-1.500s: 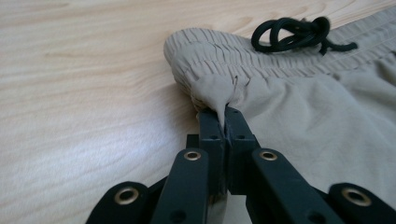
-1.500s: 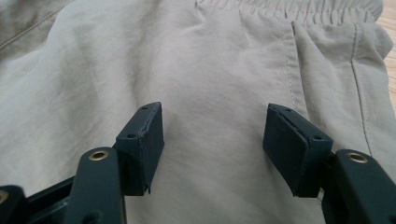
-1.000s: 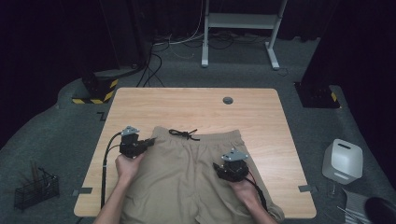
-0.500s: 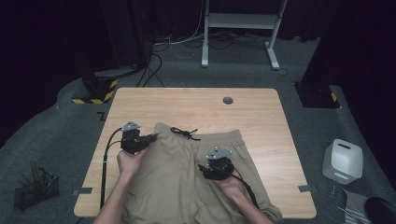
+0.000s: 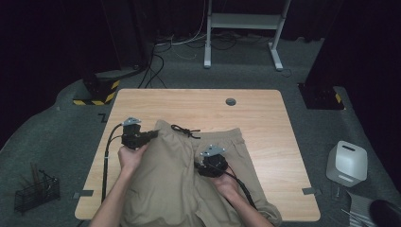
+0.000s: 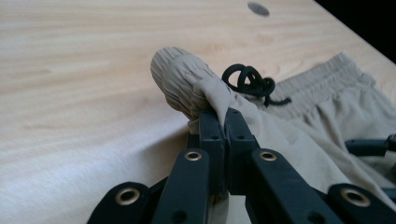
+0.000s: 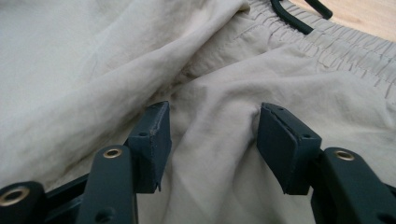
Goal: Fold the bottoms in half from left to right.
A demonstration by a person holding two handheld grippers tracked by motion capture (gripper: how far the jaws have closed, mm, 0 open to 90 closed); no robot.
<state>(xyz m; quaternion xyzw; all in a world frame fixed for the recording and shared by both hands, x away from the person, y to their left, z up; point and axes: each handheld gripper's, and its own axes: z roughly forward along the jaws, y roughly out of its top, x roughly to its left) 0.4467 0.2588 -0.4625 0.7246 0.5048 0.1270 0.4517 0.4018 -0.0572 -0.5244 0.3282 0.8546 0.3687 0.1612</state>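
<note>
Khaki shorts (image 5: 189, 179) lie across the near half of the bench (image 5: 265, 113), waistband facing away from the person, black drawstring (image 5: 185, 130) knotted at its middle. Left corner of the waistband (image 6: 180, 81) is bunched up and raised off the wood, pinched in the left gripper (image 5: 152, 135), jaws clamped tight on the fabric. Looks like that corner's being drawn over toward the right, probably a lengthwise fold. Right gripper (image 5: 211, 158) sits mid-shorts, just below the waistband, jaws spread wide w/ cloth under them but nothing pinched. My read: it's lining up to pin or grab the centre seam area so the fold has an anchor. Right half of the shorts lies flat, approx. square to the bench edge.
</note>
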